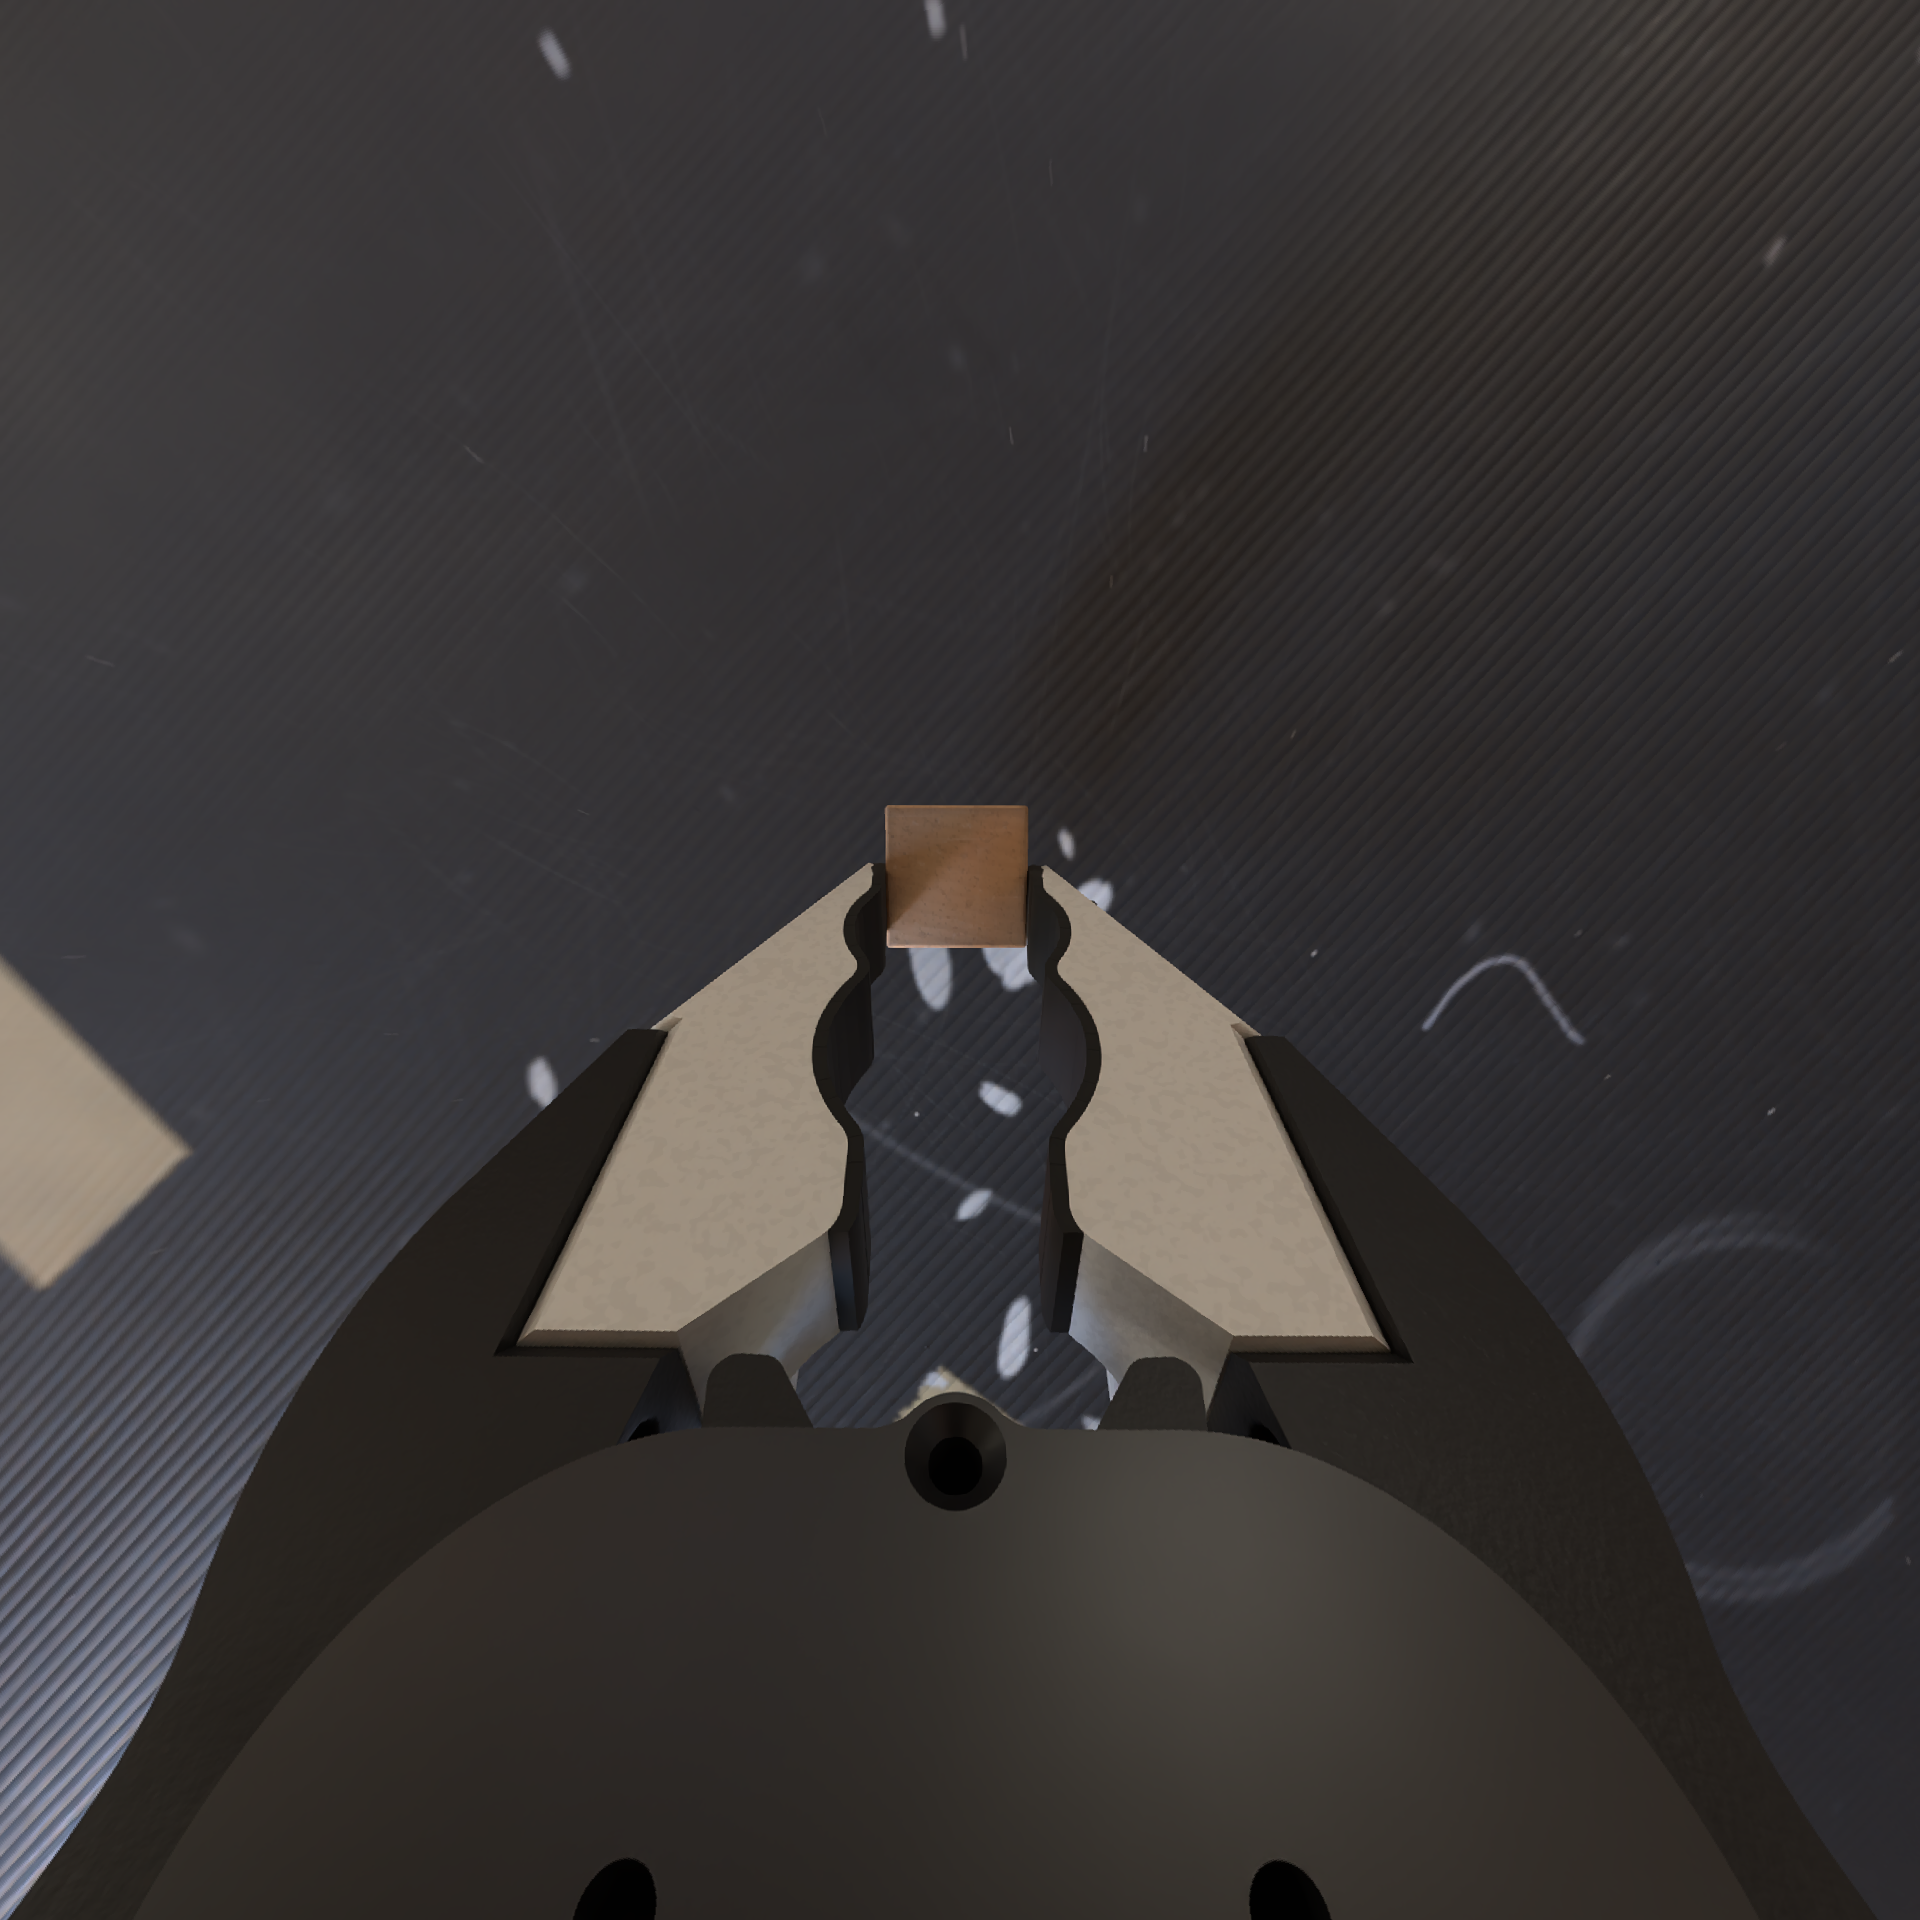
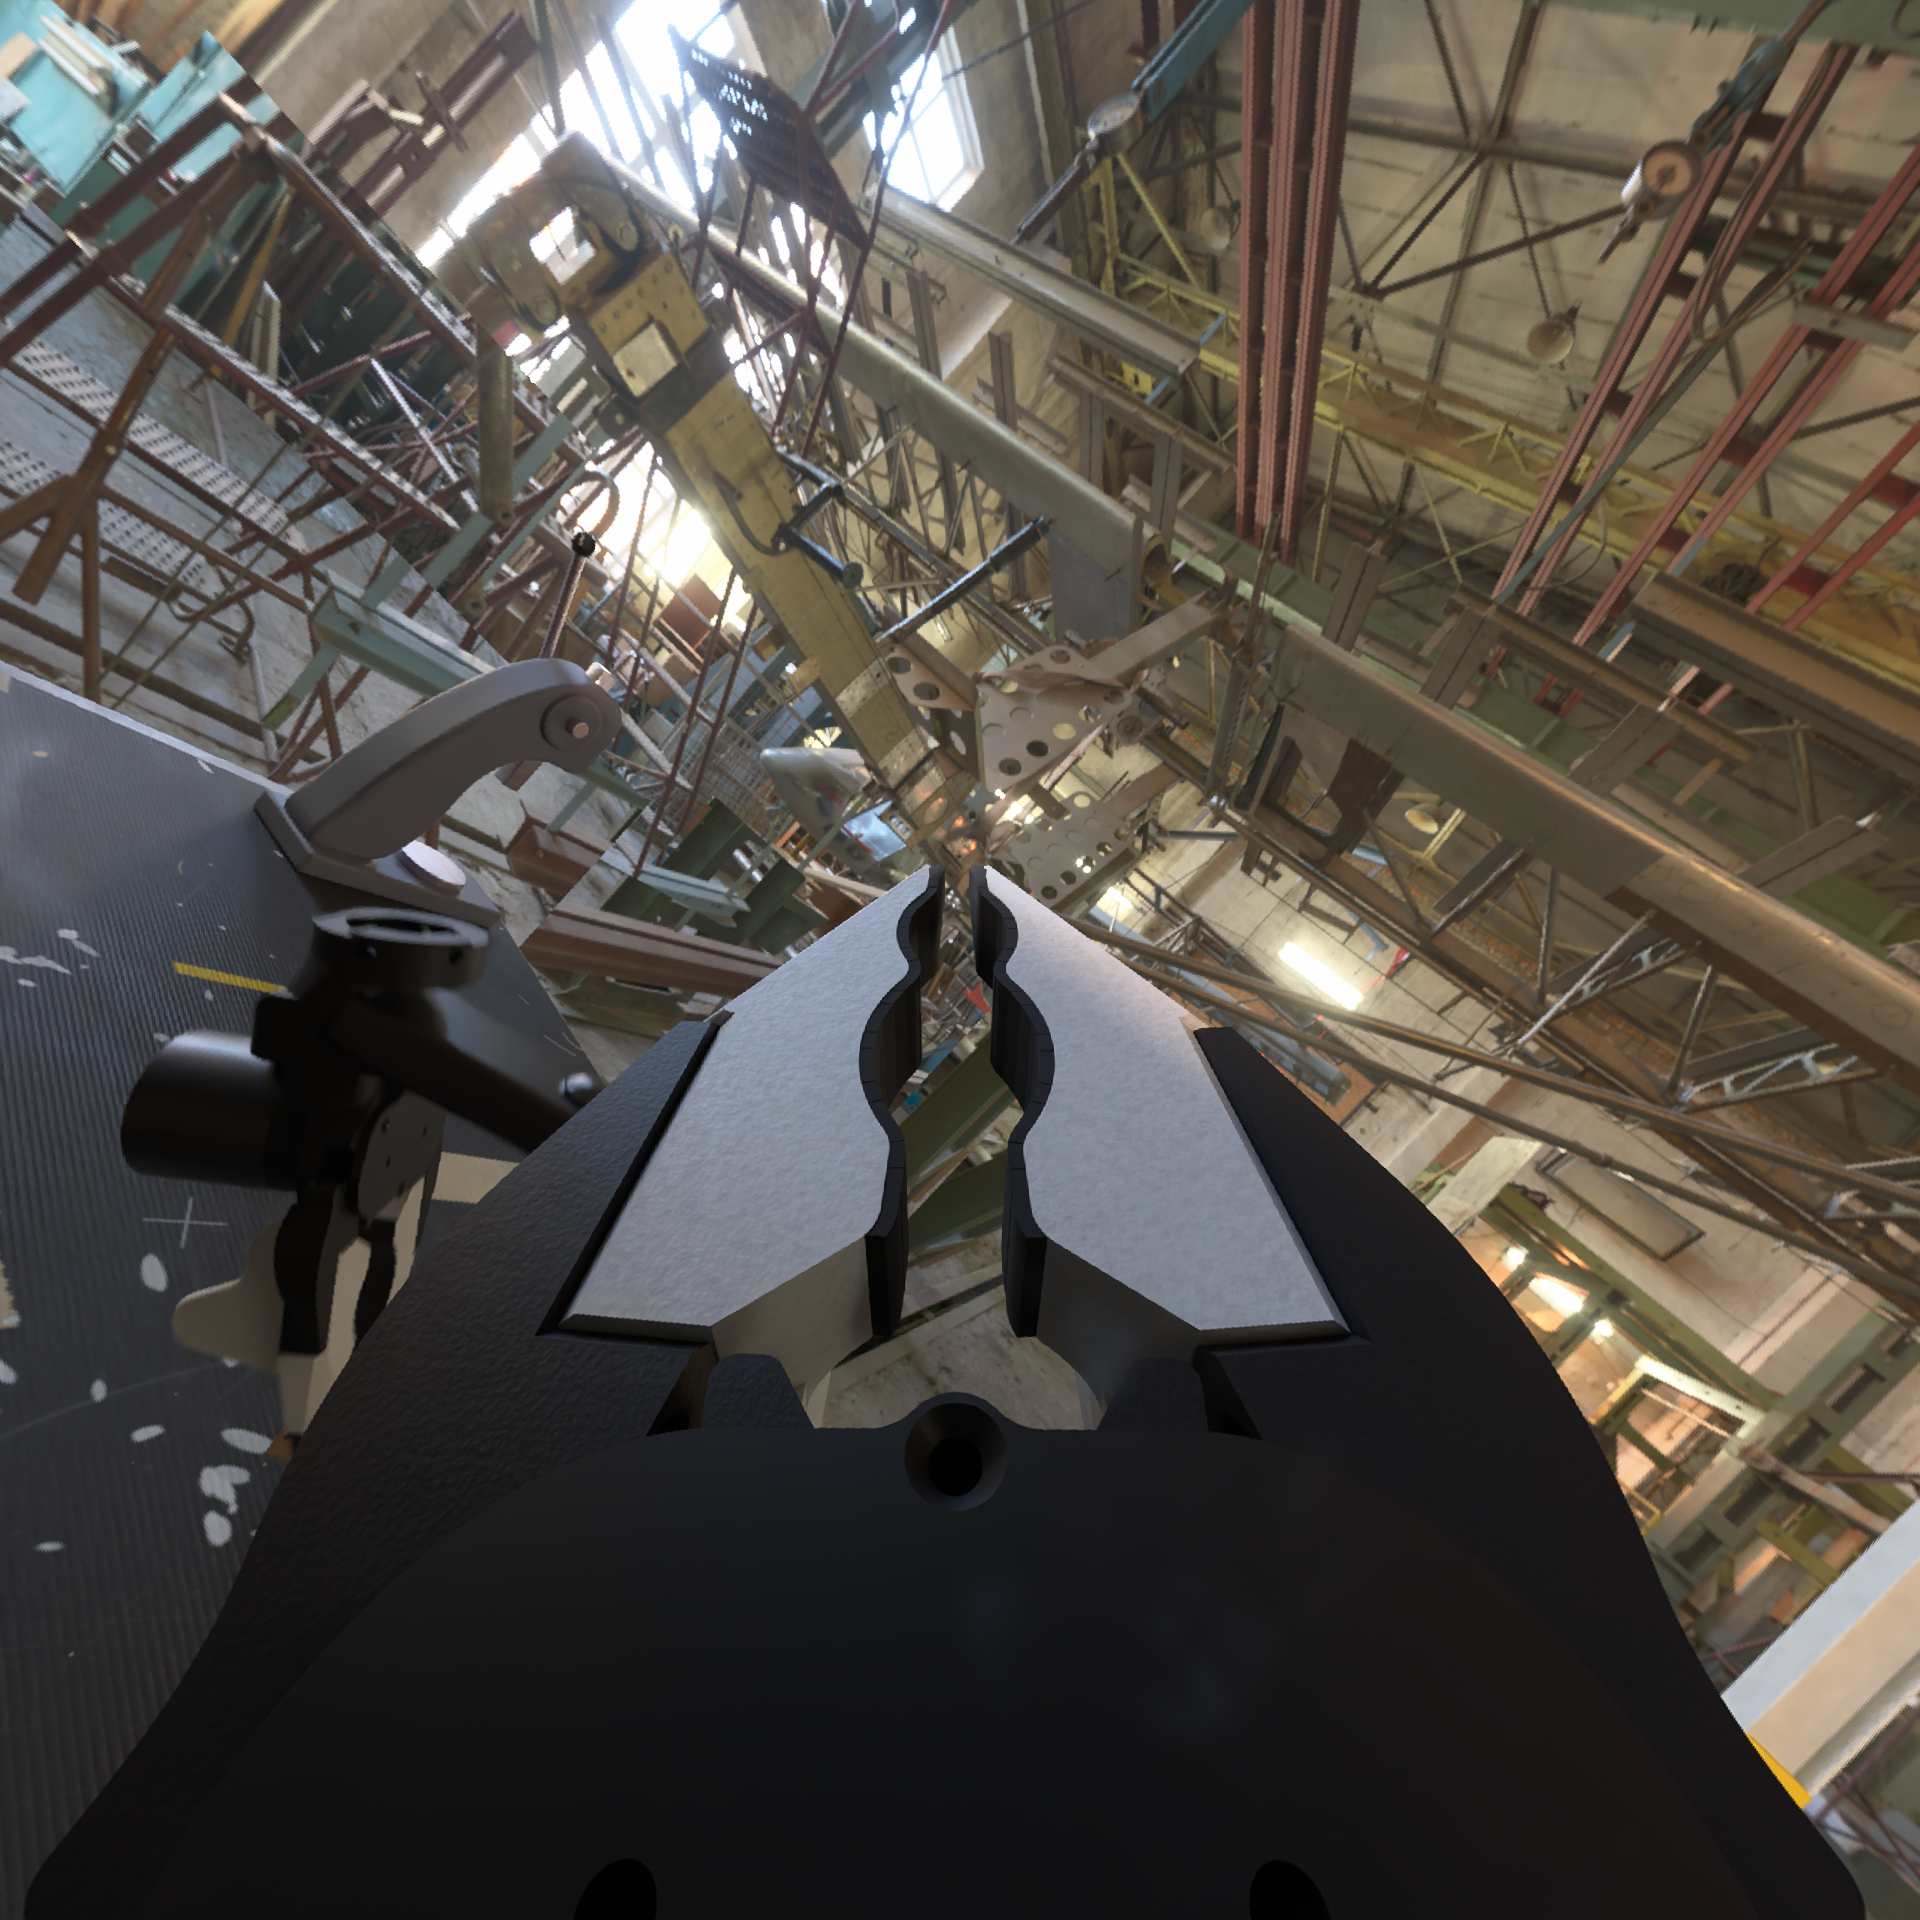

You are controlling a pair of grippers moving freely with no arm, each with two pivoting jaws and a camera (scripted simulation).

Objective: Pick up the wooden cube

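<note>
Cube (image 1: 955,891) pinched at my left tongs' (image 1: 956,883) tips, tan strip (image 1: 62,1132) far left on dark mat (image 1: 1351,520), my right tongs (image 2: 958,883) nearly closed, empty, grey clamp (image 2: 436,769) to their left.

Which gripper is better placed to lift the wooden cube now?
Left. The left gripper has the wooden cube between its fingertips above the dark mat. The right gripper points away, nearly closed on nothing.

Dark, scratched, white-flecked table (image 1: 1351,468); tan flat piece (image 1: 62,1132) at its left
</note>
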